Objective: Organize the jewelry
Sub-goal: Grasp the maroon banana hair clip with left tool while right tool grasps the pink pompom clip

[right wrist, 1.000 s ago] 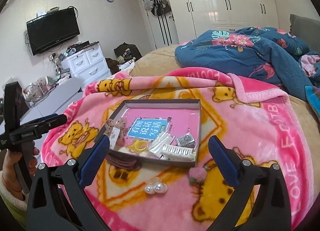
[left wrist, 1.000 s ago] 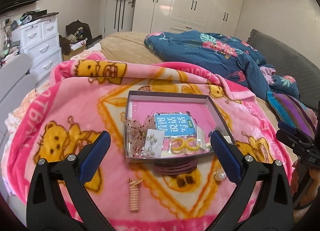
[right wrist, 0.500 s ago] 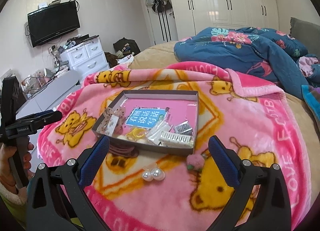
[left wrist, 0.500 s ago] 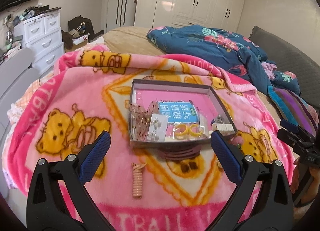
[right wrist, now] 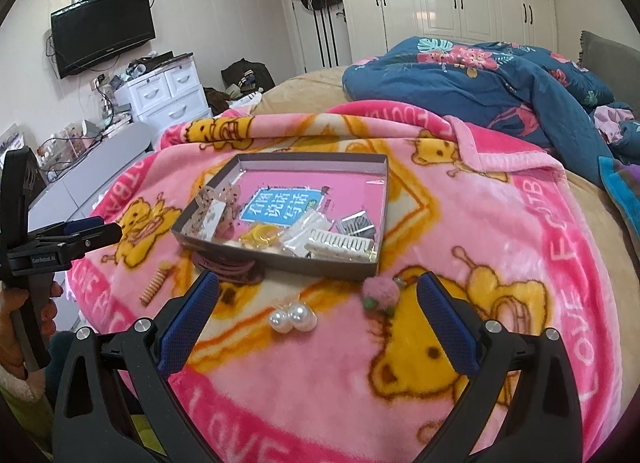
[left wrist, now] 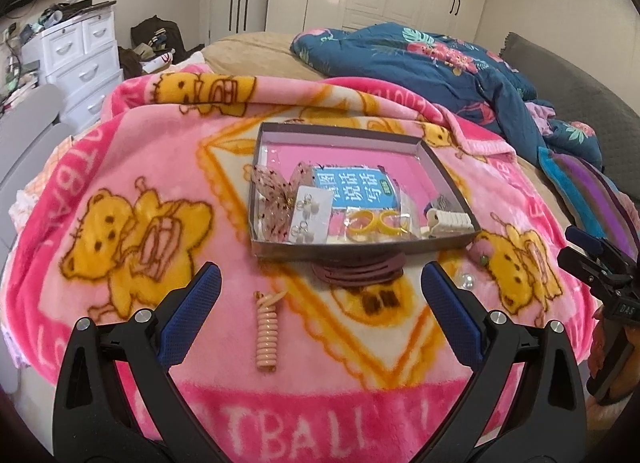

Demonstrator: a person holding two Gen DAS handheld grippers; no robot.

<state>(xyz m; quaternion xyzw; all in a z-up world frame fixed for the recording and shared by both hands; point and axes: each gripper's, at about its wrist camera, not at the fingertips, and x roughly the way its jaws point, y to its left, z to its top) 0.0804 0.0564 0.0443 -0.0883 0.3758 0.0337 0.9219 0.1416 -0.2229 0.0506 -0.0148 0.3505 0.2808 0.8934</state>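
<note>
You held both grippers, left (left wrist: 320, 303) and right (right wrist: 318, 303), spread wide and empty above the blanket (right wrist: 500, 223). The box (right wrist: 382, 199) sat at twelve o'clock, already crowded; the pearls (right wrist: 292, 319) and pompom (right wrist: 380, 293) lay loose just ahead of the right one, the coil (left wrist: 266, 337) at eleven o'clock of the left. On that plush pile the round pearls could roll or squirt from closing pads.
</note>
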